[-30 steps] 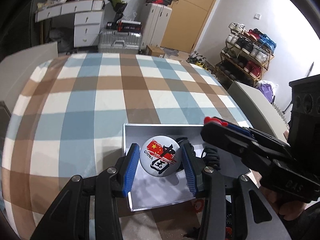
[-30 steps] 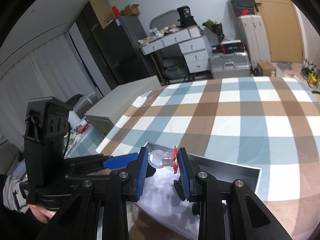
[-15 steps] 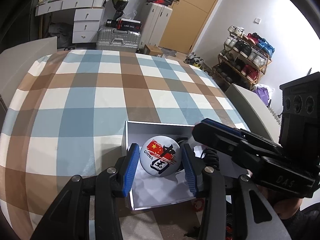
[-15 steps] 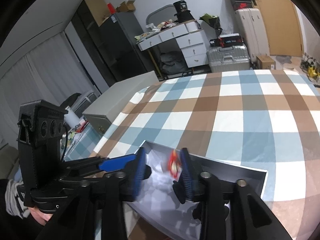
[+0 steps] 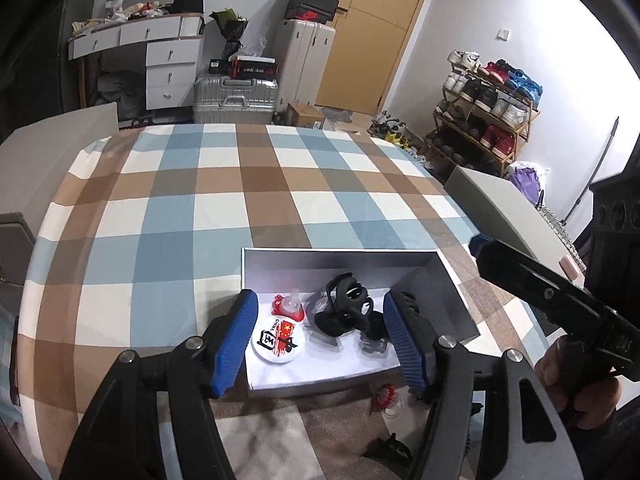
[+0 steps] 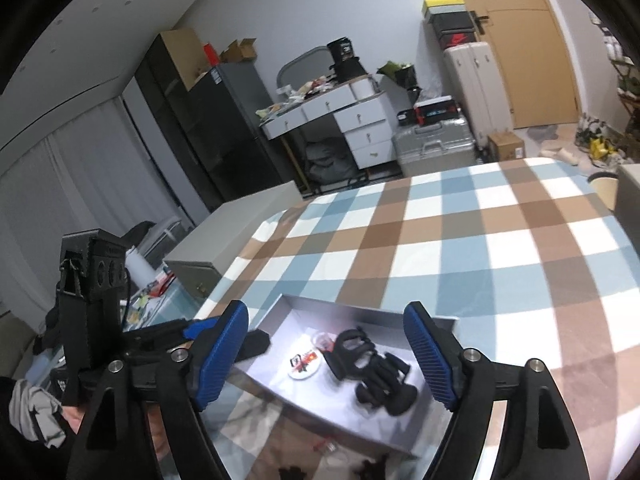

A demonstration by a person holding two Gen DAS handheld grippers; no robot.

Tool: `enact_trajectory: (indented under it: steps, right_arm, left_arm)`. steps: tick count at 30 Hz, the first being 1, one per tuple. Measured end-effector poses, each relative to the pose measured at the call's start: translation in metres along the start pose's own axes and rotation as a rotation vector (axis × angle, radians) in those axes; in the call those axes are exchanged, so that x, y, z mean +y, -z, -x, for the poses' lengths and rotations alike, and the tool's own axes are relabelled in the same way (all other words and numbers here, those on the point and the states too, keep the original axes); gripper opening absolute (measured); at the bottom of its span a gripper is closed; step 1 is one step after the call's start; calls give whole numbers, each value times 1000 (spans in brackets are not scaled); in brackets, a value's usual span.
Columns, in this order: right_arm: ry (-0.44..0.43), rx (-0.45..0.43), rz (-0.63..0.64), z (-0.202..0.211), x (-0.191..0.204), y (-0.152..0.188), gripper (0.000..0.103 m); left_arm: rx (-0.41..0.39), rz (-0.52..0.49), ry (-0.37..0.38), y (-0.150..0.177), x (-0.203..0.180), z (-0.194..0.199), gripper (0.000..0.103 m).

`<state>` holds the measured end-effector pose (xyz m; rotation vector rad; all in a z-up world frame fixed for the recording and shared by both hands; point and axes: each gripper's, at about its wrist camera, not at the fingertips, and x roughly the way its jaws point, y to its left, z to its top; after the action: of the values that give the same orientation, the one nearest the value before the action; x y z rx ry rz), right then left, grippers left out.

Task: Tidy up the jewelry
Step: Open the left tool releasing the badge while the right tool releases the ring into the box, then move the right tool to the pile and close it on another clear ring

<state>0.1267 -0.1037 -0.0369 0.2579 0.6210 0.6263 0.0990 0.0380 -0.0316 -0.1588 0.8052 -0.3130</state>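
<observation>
A shallow grey box [image 5: 340,258] [image 6: 400,318] lies on the checked cloth. In it lie a round white badge with a red flag [image 5: 279,340] [image 6: 305,365], a clear ring with a red charm [image 5: 289,306] [image 6: 323,340] and black hair claws [image 5: 346,314] [image 6: 374,368]. My left gripper [image 5: 320,340] is open and empty above the box's near side. My right gripper [image 6: 328,354] is open and empty above the box. In the left wrist view the right gripper shows only as a black body right of the box.
Outside the box's near edge lie another red-and-clear piece [image 5: 386,398] and a dark item [image 5: 390,448]. Grey chair backs [image 5: 500,208] [image 6: 236,232] stand at the table's sides. Desk, suitcases and shoe rack [image 5: 486,100] stand beyond the table.
My left gripper opened and let the round badge fall into the box. My right gripper opened and dropped the red-charm ring into the box. Both pulled back a little.
</observation>
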Motion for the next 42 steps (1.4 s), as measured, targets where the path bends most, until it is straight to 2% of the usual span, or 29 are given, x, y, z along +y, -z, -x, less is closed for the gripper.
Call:
enact_trajectory:
  steps: [7, 10, 17, 20, 24, 31, 42]
  right_arm:
    - [37, -42, 27, 30, 6, 5, 86]
    - [54, -57, 56, 41, 13, 9, 90]
    - [84, -65, 82, 58, 22, 19, 95]
    - [92, -67, 91, 66, 25, 24, 98]
    - [107, -69, 112, 74, 28, 32, 100]
    - [142, 9, 137, 70, 29, 54, 101]
    - [75, 161, 133, 21, 33, 88, 98]
  left_arm:
    - [-33, -28, -44, 4, -10, 14, 61]
    - [-46, -27, -46, 6, -13, 19, 70]
    - [-70, -49, -55, 14, -25, 31, 71]
    - [-80, -55, -63, 18, -29, 37, 80]
    - [-101, -53, -68, 23, -31, 44, 82]
    - [-56, -39, -145, 42, -25, 40, 84]
    - [4, 7, -213, 82, 3, 39, 84]
